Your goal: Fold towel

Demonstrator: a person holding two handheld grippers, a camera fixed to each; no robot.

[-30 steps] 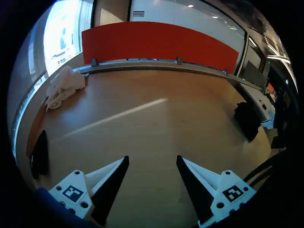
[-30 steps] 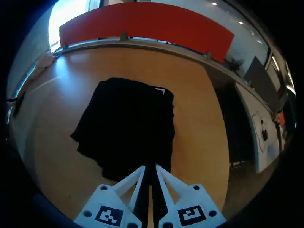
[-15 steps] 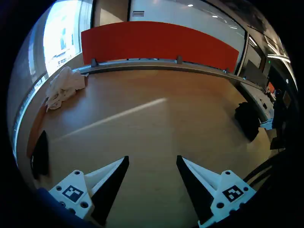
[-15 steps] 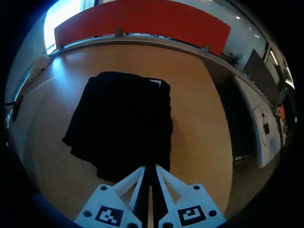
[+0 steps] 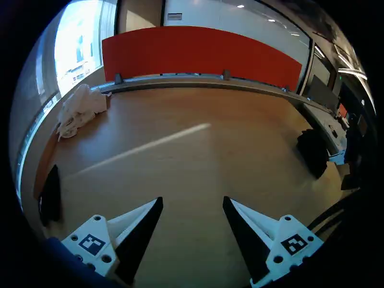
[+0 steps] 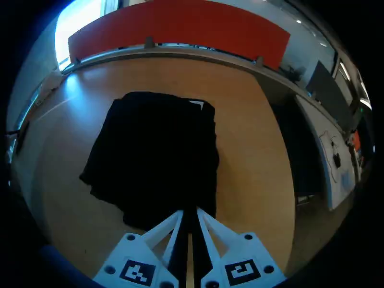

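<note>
The black towel is laid, loosely folded, just ahead of the right gripper, whose 2 fingers are closed at its near edge; a grip cannot be confirmed. The left gripper is held wide open, empty. Further folding is judged left.

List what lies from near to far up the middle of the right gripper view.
Right gripper → black towel → bare wooden table → grey rail at the table's far edge → red panel.

A red divider stands along the wooden table's far edge.
</note>
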